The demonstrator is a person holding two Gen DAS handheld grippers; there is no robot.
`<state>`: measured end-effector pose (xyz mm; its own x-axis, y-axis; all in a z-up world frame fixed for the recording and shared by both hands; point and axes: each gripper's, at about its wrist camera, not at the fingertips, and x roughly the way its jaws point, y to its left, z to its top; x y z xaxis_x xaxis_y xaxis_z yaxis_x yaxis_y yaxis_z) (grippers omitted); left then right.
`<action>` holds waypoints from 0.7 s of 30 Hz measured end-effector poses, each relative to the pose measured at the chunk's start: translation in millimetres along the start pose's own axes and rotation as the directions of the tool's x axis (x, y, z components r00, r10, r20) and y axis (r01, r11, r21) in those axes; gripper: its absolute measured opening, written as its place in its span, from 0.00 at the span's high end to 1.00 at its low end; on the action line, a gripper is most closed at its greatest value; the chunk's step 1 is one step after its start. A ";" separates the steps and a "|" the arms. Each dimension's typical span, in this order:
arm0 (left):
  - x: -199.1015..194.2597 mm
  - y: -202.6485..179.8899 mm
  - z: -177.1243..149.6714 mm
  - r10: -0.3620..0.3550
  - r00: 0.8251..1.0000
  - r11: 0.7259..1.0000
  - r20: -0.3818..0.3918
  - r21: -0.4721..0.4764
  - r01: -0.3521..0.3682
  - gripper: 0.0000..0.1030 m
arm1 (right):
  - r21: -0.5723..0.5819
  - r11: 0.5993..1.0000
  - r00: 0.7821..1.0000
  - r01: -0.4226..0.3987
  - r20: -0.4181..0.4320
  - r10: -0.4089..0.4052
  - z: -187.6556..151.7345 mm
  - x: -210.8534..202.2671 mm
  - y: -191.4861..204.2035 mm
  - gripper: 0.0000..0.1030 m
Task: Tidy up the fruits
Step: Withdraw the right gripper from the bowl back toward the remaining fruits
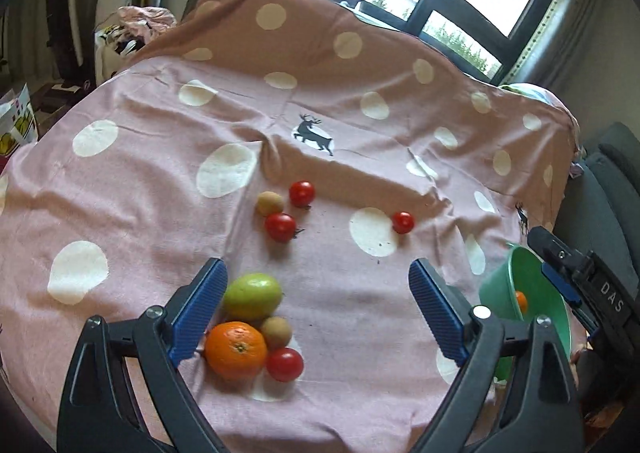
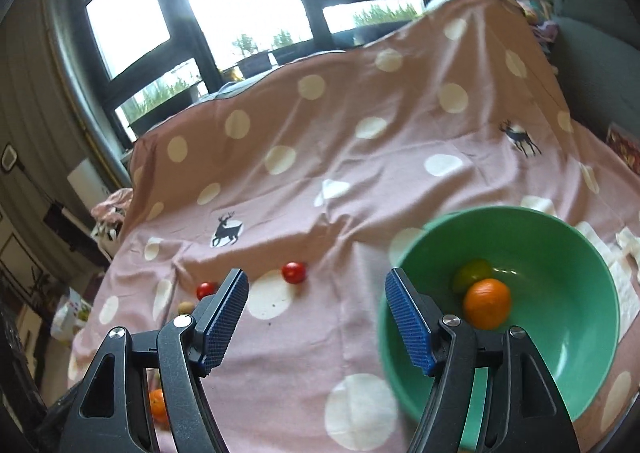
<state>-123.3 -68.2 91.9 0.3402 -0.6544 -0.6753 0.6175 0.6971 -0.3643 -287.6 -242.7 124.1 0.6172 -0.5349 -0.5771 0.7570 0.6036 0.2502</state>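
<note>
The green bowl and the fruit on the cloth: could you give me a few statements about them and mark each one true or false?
1. The green bowl holds an orange and a green fruit. True.
2. The left gripper is clamped on a tomato. False: its jaws stand open and hold nothing.
3. Four red tomatoes lie on the pink cloth. True.
4. The right gripper holds the orange. False: it is open and empty.
5. The bowl is empty. False: it has two fruits inside.
</note>
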 end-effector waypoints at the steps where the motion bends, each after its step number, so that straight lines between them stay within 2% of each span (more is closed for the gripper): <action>1: 0.9 5.8 1.0 0.013 1.000 1.000 -0.003 -0.020 -0.013 0.10 | -0.011 1.000 1.000 0.000 0.001 0.000 -1.7 2.1 5.7 0.31; 7: 1.3 20.5 2.4 0.074 0.997 0.995 0.005 -0.062 -0.074 0.10 | -0.085 0.996 0.999 -0.028 -0.049 0.024 -15.7 19.2 34.7 0.31; 15: 2.5 28.2 2.6 0.030 1.000 0.993 -0.007 -0.112 -0.031 0.10 | -0.109 0.994 0.995 -0.019 -0.097 0.008 -26.6 30.5 43.2 0.31; 21: 5.9 29.2 3.8 -0.024 0.999 0.990 -0.037 -0.140 0.018 0.10 | -0.091 0.995 0.993 -0.046 -0.114 0.035 -27.8 34.0 41.8 0.31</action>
<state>-100.5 -52.8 79.7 0.2990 -0.6594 -0.6898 0.5181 0.7192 -0.4630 -240.9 -219.2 93.3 0.6151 -0.4426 -0.6525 0.7052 0.6790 0.2042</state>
